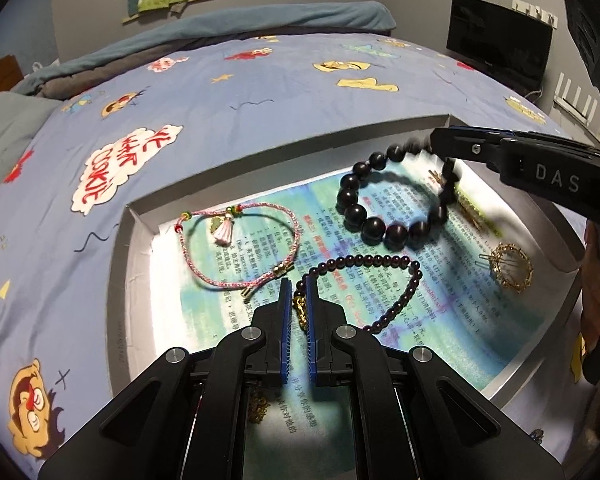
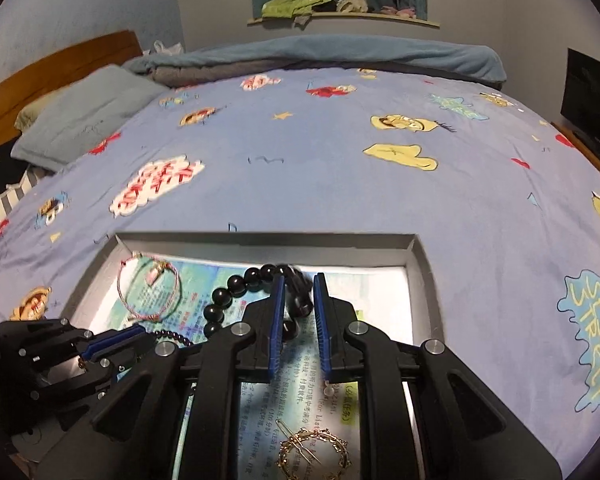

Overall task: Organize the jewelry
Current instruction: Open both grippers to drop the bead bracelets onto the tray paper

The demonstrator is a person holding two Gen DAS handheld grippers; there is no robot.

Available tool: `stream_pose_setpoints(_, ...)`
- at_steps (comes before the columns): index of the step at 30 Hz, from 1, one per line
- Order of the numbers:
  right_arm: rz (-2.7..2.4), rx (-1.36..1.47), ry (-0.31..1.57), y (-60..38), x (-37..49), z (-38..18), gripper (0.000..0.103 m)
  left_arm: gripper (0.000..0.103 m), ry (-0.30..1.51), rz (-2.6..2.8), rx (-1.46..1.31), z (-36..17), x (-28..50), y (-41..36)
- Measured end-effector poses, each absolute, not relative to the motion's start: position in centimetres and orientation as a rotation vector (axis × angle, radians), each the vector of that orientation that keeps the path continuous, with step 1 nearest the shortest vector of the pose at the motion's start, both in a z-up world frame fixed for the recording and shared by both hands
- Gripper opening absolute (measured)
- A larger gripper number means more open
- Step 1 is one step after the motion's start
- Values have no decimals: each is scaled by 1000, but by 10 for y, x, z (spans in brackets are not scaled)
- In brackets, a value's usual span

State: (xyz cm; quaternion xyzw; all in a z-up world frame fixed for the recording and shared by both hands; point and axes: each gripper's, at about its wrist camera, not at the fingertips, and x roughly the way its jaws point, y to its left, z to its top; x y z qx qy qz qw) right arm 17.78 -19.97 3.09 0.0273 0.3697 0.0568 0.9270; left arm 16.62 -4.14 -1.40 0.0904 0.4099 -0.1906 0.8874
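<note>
In a shallow grey box point(image 1: 140, 240) on the bed point(image 1: 260, 92), the left gripper point(image 1: 299, 286) had its fingers narrowed on the small-bead bracelet point(image 1: 364, 262) at its gold charm, the loop trailing toward 2 o'clock. The right gripper point(image 2: 298, 280) held the large black bead bracelet point(image 1: 360, 216) between narrowly set fingers, its loop hanging toward 8 o'clock. A pink cord bracelet point(image 1: 244, 236) lay at 10 o'clock of the left fingers.

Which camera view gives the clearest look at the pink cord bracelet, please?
The left wrist view: the pink cord bracelet lies unobstructed on the printed paper, tassel and clasp visible. The right wrist view shows it small and blurred.
</note>
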Motion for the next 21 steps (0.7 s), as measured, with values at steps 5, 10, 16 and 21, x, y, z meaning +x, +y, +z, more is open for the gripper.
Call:
stream_pose_setpoints(5, 115, 64, 745, -204, 173, 36, 15, 34, 821, -378, 179, -7, 162, -36)
stream_pose_setpoints(10, 108, 83, 738, -210, 168, 39, 18, 35, 813, -374, 183, -4, 158, -37)
stream_pose_setpoints(16, 99, 95, 716, -217, 154, 48, 31, 39, 792, -360, 193, 2, 150, -38)
stream_pose_setpoints(21, 84, 114, 688, -222, 136, 57, 50, 59, 761, -339, 179, 14, 141, -33)
